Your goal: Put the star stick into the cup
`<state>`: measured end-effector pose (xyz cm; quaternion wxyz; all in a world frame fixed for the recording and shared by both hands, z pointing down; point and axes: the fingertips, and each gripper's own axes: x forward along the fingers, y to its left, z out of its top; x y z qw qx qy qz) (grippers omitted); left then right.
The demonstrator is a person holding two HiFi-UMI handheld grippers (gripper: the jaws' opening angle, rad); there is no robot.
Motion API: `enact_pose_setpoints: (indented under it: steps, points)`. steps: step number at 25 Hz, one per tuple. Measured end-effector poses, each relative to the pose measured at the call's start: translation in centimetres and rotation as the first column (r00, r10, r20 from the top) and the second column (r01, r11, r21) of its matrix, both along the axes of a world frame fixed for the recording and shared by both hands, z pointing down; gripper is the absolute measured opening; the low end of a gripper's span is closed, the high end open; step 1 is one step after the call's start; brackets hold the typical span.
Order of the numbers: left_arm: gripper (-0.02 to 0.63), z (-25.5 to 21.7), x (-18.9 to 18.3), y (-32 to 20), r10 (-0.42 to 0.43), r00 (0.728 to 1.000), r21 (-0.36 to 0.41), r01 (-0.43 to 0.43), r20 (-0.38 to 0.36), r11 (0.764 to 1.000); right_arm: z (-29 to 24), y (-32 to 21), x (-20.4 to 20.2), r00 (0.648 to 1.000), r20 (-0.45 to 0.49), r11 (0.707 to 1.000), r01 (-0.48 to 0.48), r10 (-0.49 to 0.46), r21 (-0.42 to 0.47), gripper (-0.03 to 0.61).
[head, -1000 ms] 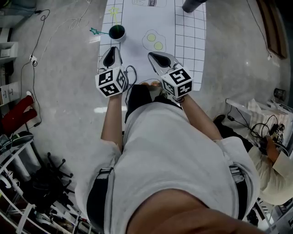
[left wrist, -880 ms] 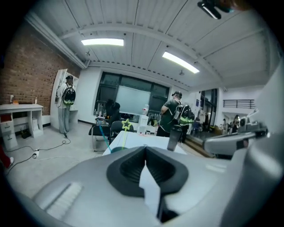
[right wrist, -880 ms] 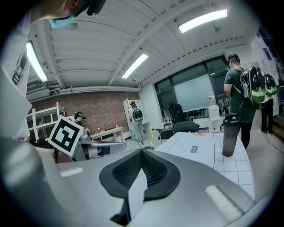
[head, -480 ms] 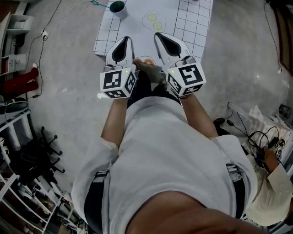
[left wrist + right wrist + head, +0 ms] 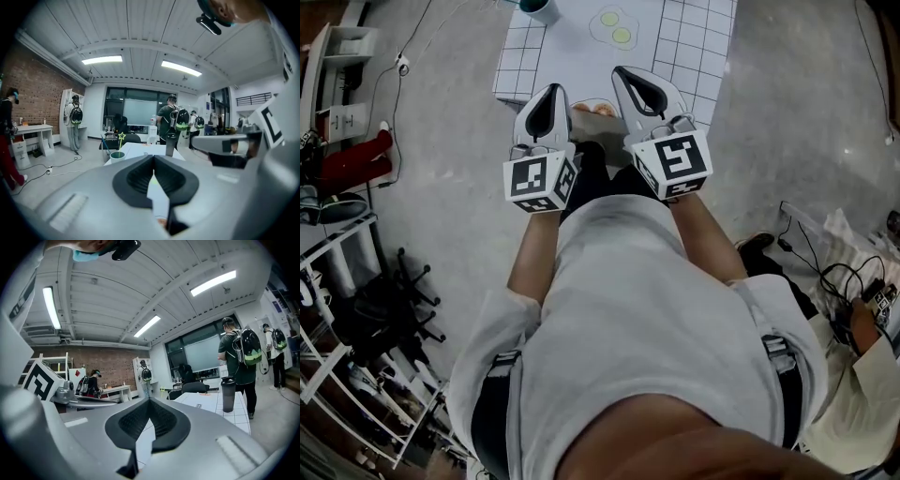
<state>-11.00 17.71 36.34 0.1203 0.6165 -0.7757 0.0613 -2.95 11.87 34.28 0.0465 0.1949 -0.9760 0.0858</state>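
Note:
A teal cup (image 5: 117,156) stands on the far left part of the white table (image 5: 140,149), and a stick with a yellow-green star (image 5: 122,136) stands upright in it. In the head view only the cup (image 5: 540,7) shows, at the top edge. My left gripper (image 5: 550,91) is shut on nothing, over the table's near edge and well short of the cup. Beside it, my right gripper (image 5: 621,71) is also shut and empty. Both gripper views show jaws pressed together, the left gripper (image 5: 153,157) and the right gripper (image 5: 149,401) alike.
A dark bottle (image 5: 228,394) stands at the table's far end. Two yellow dots inside an outline (image 5: 614,26) mark the gridded mat. Cables (image 5: 403,56) trail over the floor at the left, near a rack (image 5: 337,281). People with backpacks (image 5: 171,119) stand beyond the table.
The head view has tipped down, so the table and cup slid to the top edge. Both grippers have drawn back from the cup to the table's near edge.

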Motion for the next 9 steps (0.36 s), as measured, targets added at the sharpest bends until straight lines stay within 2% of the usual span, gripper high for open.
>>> enact_pose_setpoints:
  steps: [9]
  points:
    - [0.003, 0.2, 0.9, -1.0, 0.036, 0.999, 0.0, -0.036, -0.003, 0.999, 1.0, 0.2, 0.5, 1.0, -0.012, 0.999, 0.028, -0.029, -0.046, -0.002]
